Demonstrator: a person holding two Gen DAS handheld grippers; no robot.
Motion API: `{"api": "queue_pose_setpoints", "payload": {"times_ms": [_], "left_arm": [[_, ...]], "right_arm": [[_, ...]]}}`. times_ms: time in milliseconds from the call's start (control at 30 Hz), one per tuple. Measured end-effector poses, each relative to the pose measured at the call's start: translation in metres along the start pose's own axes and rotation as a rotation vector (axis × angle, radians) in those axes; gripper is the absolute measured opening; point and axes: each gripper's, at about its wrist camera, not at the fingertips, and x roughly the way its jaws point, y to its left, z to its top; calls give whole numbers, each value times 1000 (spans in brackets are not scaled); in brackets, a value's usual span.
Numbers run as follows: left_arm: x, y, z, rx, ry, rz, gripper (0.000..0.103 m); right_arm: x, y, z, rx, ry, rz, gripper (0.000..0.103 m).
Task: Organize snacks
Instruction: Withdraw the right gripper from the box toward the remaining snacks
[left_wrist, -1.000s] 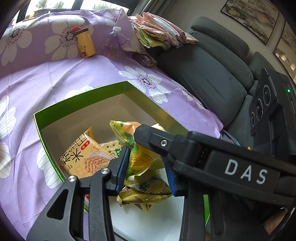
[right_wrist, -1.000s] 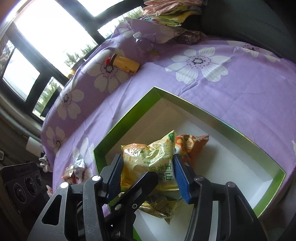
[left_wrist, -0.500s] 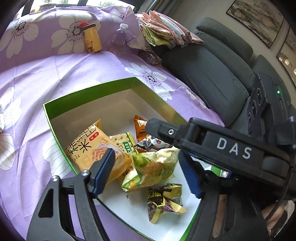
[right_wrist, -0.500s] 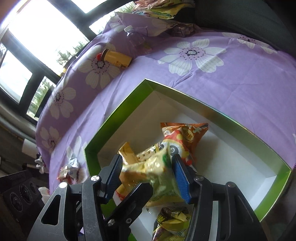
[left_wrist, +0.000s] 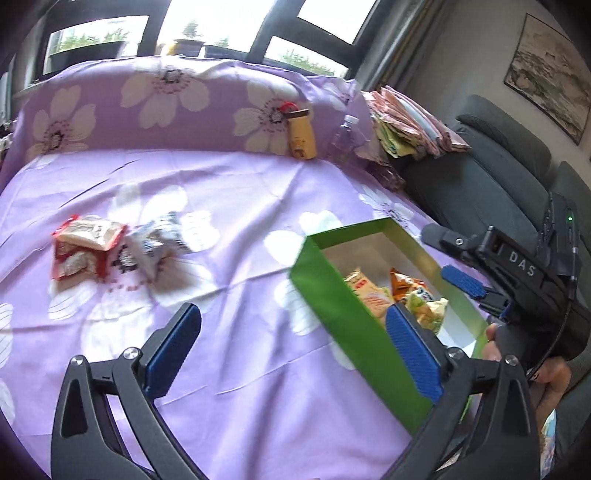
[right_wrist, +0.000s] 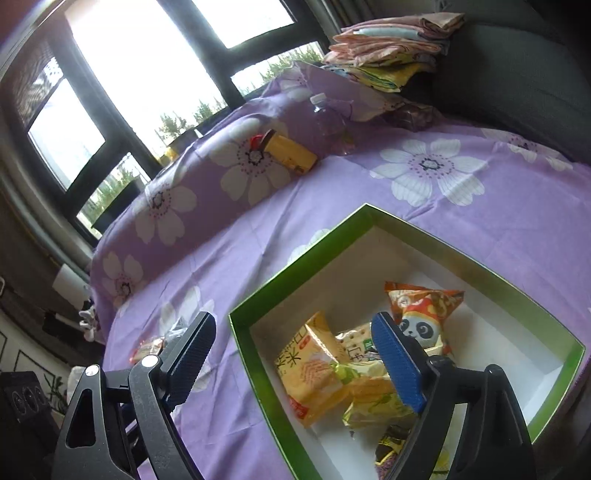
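Now both jaws have just opened wide, empty: yellow corn-snack bag (right_wrist: 373, 397) dropped in green box (right_wrist: 295, 266); left gripper (left_wrist: 291, 350) faces loose packets (left_wrist: 86, 245) at ten o'clock.

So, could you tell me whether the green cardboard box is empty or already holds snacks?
It holds snacks. Inside the green cardboard box lie several packets, among them an orange panda-print bag and a yellow cracker packet.
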Motion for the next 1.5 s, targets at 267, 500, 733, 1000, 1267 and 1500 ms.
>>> {"api": "queue_pose_setpoints", "payload": {"times_ms": [267, 500, 733, 1000, 1267, 1500], "left_arm": [[-41, 93, -23, -142, -92, 190, 102], [-50, 138, -25, -237, -117, 350, 102], [-46, 148, -28, -285, -133, 427, 102], [-39, 150, -31, -304, -135, 478, 101], [-25, 143, -36, -290, -106, 471, 101], [-20, 138, -38, -261, -78, 472, 100]], "right_arm": [[23, 52, -22, -112, 9, 47, 90], [56, 99, -63, -270, 86, 33, 90], [74, 123, -93, -343, 157, 54, 90], [71, 131, -101, -351, 162, 111, 90], [70, 132, -99, -342, 148, 120, 90], [71, 131, -97, -325, 154, 141, 90]]}}
